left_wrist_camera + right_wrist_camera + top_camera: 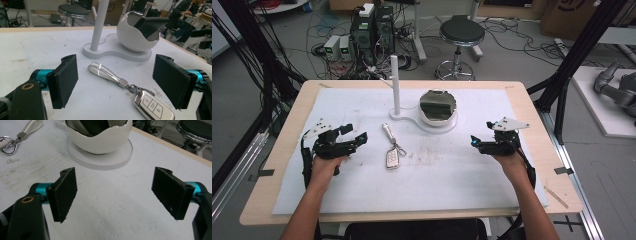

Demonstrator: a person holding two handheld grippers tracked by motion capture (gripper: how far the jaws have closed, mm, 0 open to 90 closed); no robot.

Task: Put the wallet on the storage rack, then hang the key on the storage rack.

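Observation:
A car key fob (392, 159) on a white strap (386, 132) lies mid-table on the white mat (447, 180). Behind it stands a white holder with an upright post (395, 85) and a glossy white bowl (438, 107). My left gripper (354, 134) is left of the key, open and empty. In the left gripper view the fob (152, 106) and strap (103, 71) lie between and just beyond the jaws of that gripper (117, 78). My right gripper (481, 132) is right of the bowl, open and empty. The right gripper (116, 192) faces the bowl (100, 140).
The holder's flat base (100, 161) spreads around the bowl and post (100, 25). Bare mat lies in front of both hands. Beyond the table's far edge are a black stool (461, 35), computer cases (372, 27) and floor cables. Black frame legs stand at both sides.

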